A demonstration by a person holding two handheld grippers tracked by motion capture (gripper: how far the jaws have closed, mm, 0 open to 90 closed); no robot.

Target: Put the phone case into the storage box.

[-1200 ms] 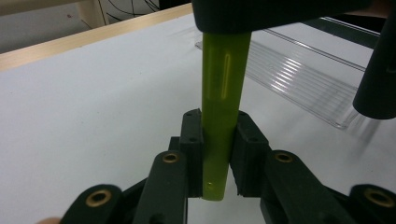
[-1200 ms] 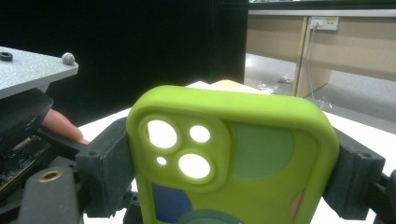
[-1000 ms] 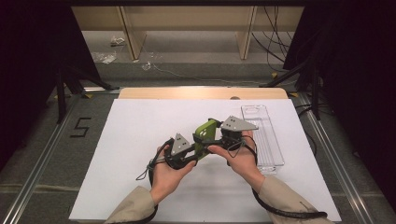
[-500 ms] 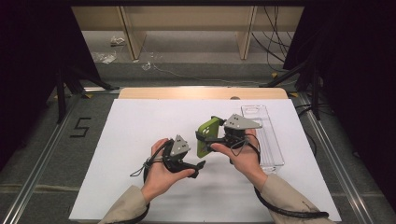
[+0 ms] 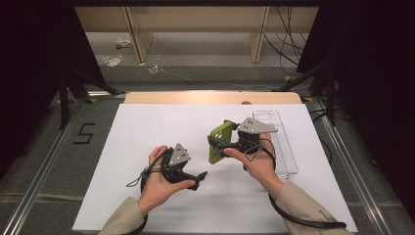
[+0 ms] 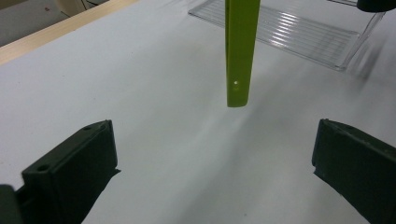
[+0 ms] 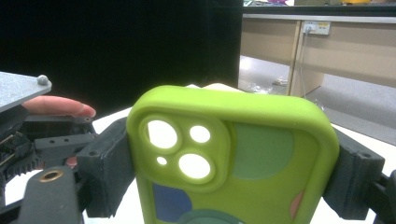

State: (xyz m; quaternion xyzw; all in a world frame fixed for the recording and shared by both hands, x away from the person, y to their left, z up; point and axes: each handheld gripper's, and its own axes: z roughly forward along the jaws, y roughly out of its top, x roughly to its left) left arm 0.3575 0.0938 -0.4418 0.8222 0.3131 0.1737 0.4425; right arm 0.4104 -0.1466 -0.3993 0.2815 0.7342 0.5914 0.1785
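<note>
Now we see the right gripper (image 5: pixel 221 146) clamped across the sides of the green phone case (image 5: pixel 220 142), holding it upright above the white table (image 5: pixel 147 127), beside the clear tray (image 5: pixel 284 147). Our left gripper (image 5: pixel 198 178) has just been opening; its jaws stand wide with nothing between them, apart from the case.

phone case (image 7: pixel 243 154): lime green, coloured patches | table sheet (image 5: pixel 147 132): white | tray (image 5: pixel 281 142): clear

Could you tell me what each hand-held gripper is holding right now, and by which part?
The right hand-held gripper clamps the green phone case across its two long side edges. The left hand-held gripper, whose jaws have just been opening, holds nothing.
</note>
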